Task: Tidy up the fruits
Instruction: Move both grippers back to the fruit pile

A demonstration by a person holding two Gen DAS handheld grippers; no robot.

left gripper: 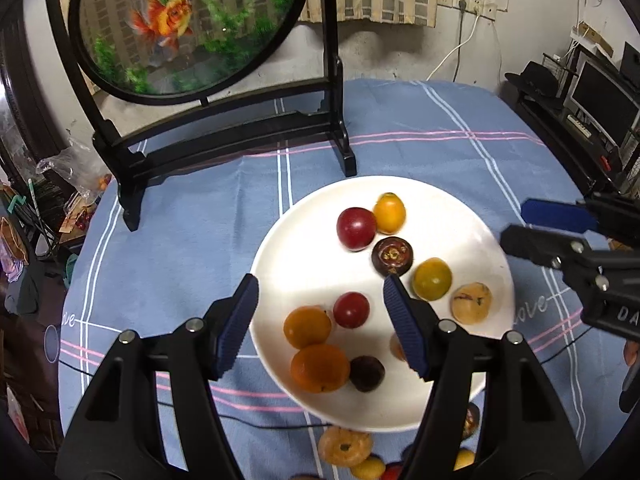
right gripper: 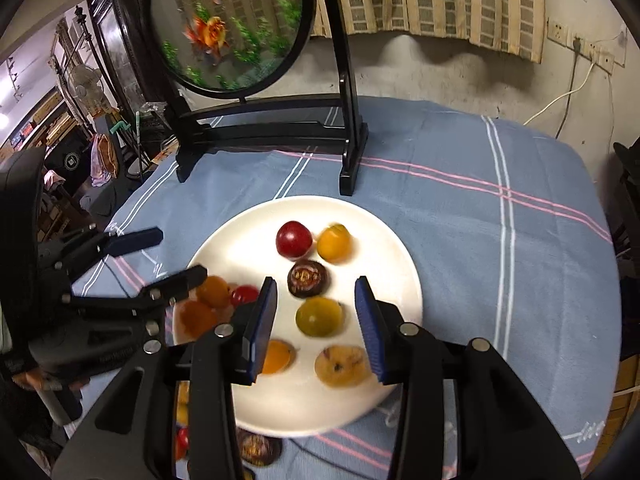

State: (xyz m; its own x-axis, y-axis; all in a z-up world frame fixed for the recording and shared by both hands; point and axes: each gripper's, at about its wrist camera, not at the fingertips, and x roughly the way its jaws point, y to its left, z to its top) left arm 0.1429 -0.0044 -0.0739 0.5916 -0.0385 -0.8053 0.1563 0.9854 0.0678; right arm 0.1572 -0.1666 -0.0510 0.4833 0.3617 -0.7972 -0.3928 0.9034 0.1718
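A white plate [left gripper: 280, 236] [right gripper: 400, 248] on the blue checked cloth holds several small fruits. Among them are a red plum [left gripper: 356, 228], a dark mangosteen [left gripper: 393, 255] [right gripper: 307, 278], a yellow-green fruit [left gripper: 432, 279] [right gripper: 319, 316] and a tan blotchy one [left gripper: 471, 303] [right gripper: 342, 365]. My left gripper [left gripper: 320, 324] [right gripper: 168, 258] hangs open over the plate's near left part, above a small red fruit [left gripper: 351, 310] and two oranges [left gripper: 307, 327], gripping nothing. My right gripper [right gripper: 316, 328] [left gripper: 532, 228] is open too; the yellow-green fruit lies on the plate between its pads, apart from them.
A round goldfish screen on a black stand [left gripper: 240, 132] [right gripper: 260, 120] stands behind the plate. More loose fruits [left gripper: 345, 446] [right gripper: 258, 448] lie on the cloth at the plate's near edge. A thin black cable runs under the plate. The table's edges drop off left and right.
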